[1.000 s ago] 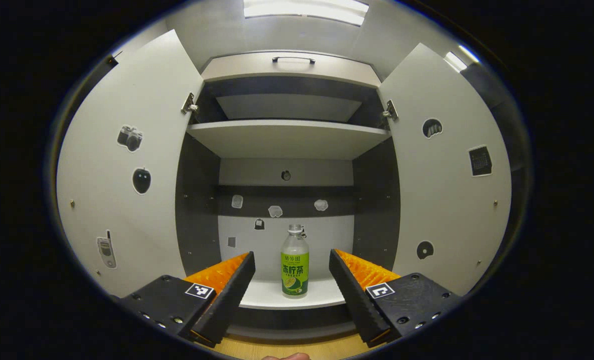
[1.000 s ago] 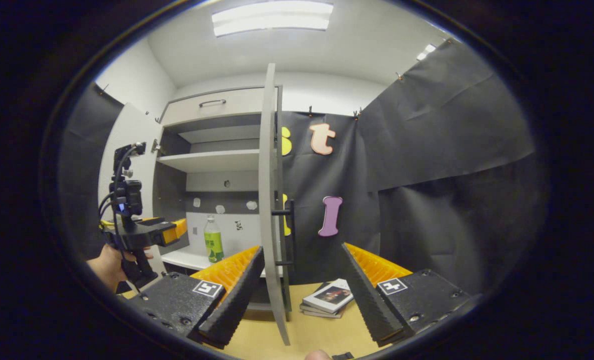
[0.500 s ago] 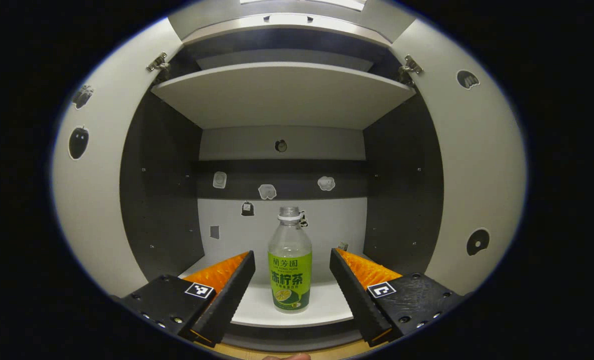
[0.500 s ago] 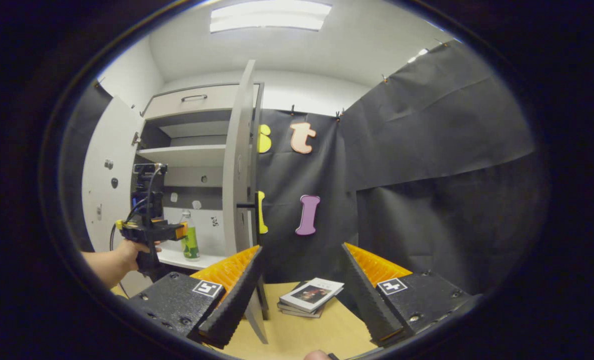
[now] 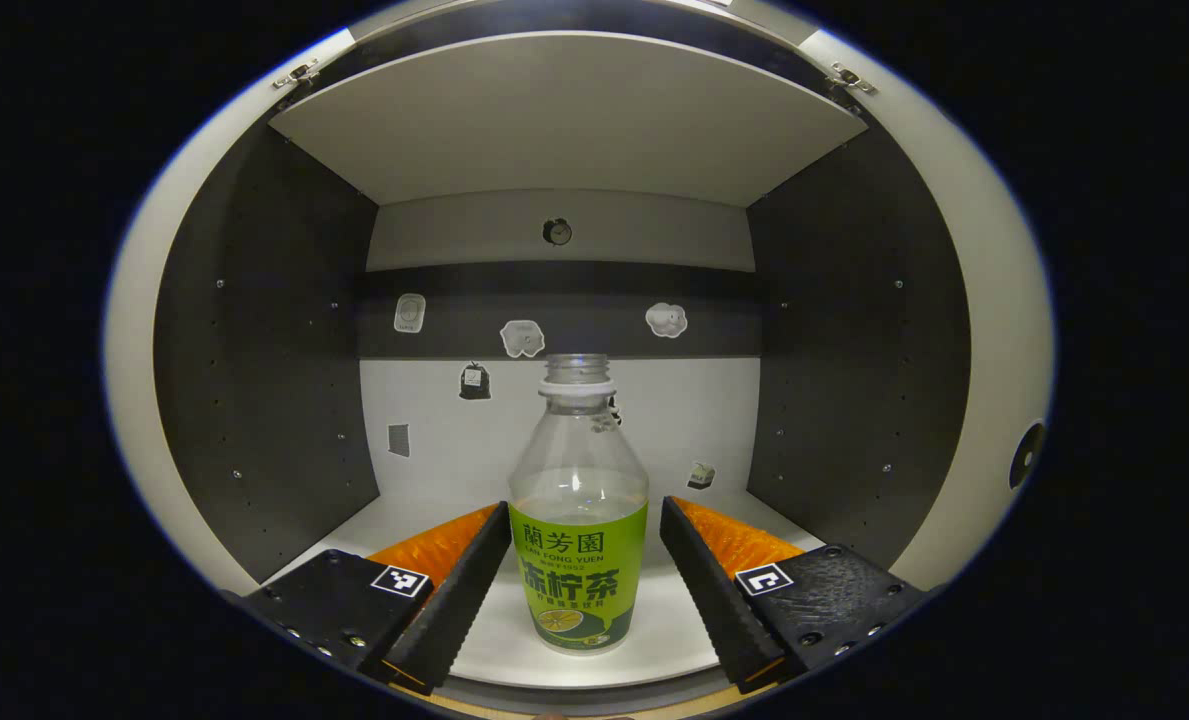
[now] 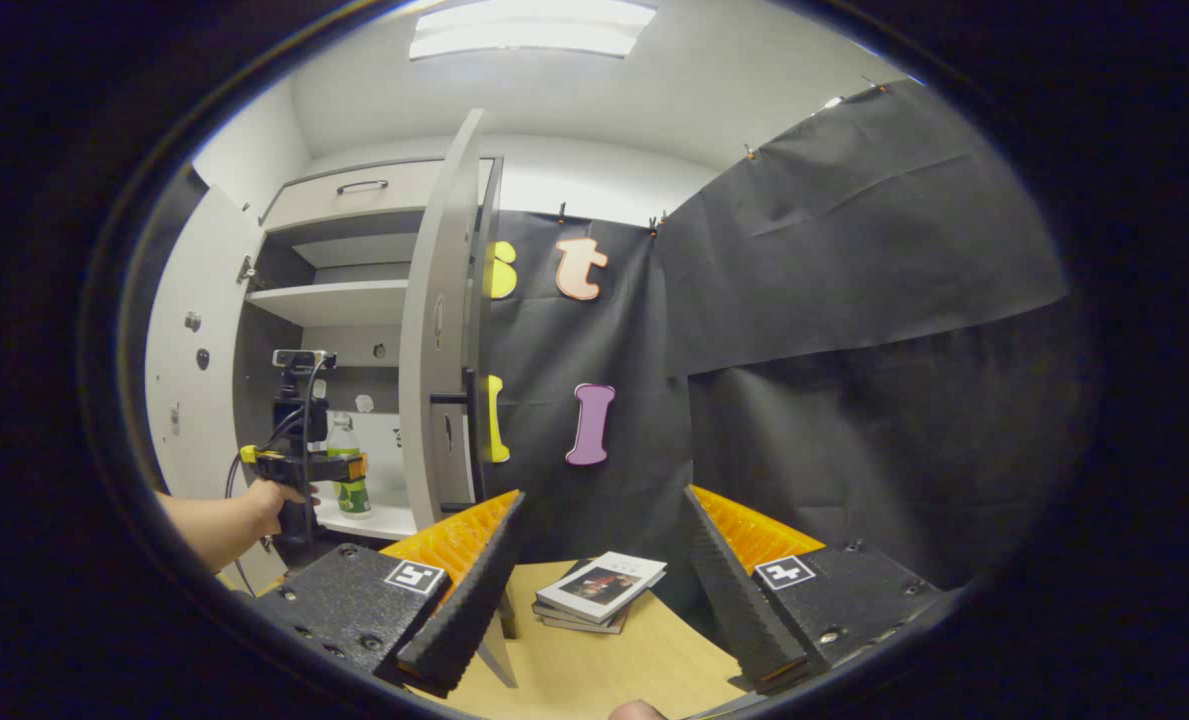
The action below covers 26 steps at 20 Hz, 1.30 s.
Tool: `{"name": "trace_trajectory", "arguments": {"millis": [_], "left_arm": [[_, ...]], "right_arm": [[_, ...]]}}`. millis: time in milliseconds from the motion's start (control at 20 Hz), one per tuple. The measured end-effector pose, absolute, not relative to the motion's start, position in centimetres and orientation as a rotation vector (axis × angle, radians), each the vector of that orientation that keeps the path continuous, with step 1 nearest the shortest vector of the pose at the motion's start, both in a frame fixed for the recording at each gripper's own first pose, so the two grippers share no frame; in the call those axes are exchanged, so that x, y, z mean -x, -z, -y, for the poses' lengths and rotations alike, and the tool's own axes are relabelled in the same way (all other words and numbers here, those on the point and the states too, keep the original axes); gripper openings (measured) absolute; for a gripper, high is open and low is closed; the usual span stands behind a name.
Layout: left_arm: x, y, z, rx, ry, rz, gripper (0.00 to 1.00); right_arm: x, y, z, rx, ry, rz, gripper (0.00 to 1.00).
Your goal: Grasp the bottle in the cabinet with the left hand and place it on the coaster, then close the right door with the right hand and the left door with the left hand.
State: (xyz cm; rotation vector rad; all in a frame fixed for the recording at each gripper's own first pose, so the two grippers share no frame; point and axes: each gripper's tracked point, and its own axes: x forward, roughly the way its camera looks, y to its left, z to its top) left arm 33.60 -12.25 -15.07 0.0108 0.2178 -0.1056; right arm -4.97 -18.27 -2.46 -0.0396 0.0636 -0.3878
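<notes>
While your left claw (image 5: 584, 580) stands released around the upright bottle (image 5: 579, 520) on the cabinet's lower shelf (image 5: 654, 620), your right claw (image 6: 599, 590), also released, faces books (image 6: 599, 592) on the bench (image 6: 614, 670).

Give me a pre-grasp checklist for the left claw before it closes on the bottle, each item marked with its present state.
1. Left claw open: ok, jaws spread.
2. Bottle between its fingers: ok, centred, with gaps on both sides.
3. Bottle upright on the cabinet shelf: ok.
4. Fingers deep enough past the bottle's body: cannot tell from the left gripper view.
5. Right claw out of the way: ok, open and empty over the table, beside the books.
6. Coaster ready to receive the bottle: cannot tell.
</notes>
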Motion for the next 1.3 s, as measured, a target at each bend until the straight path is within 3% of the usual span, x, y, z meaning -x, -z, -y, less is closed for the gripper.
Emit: {"name": "trace_trajectory", "arguments": {"millis": [50,100,200,450,750,800,850,900,1300], "left_arm": [[-34.0,15.3,12.4,-0.006,0.111,-0.224,0.95],[-34.2,15.7,12.2,-0.007,0.111,-0.236,0.92],[-34.6,16.4,12.0,-0.002,0.11,-0.261,0.81],[-34.2,16.2,12.0,0.021,0.127,-0.271,0.72],[-31.1,14.6,11.3,0.005,0.112,-0.226,0.7],[-30.3,14.0,11.2,0.007,0.113,-0.214,0.79],[-29.6,13.5,11.1,0.009,0.113,-0.2,0.69],[-29.0,13.1,10.9,0.01,0.112,-0.194,0.69],[-22.5,13.3,8.5,-0.03,0.079,-0.185,0.69]], "right_arm": [[5.0,2.5,18.3,0.038,0.389,-0.065,0.94],[5.1,2.7,18.4,0.039,0.392,-0.066,0.98],[5.2,2.8,18.3,0.042,0.392,-0.067,0.94],[5.3,3.7,18.3,0.05,0.394,-0.091,0.98],[4.9,4.4,17.6,0.027,0.352,-0.105,0.94],[4.8,4.7,17.4,0.026,0.344,-0.109,0.94],[4.7,4.9,17.2,0.023,0.334,-0.114,0.94],[4.4,5.1,17.1,0.019,0.323,-0.121,0.98],[2.2,6.6,15.8,-0.015,0.235,-0.159,0.95]]}}
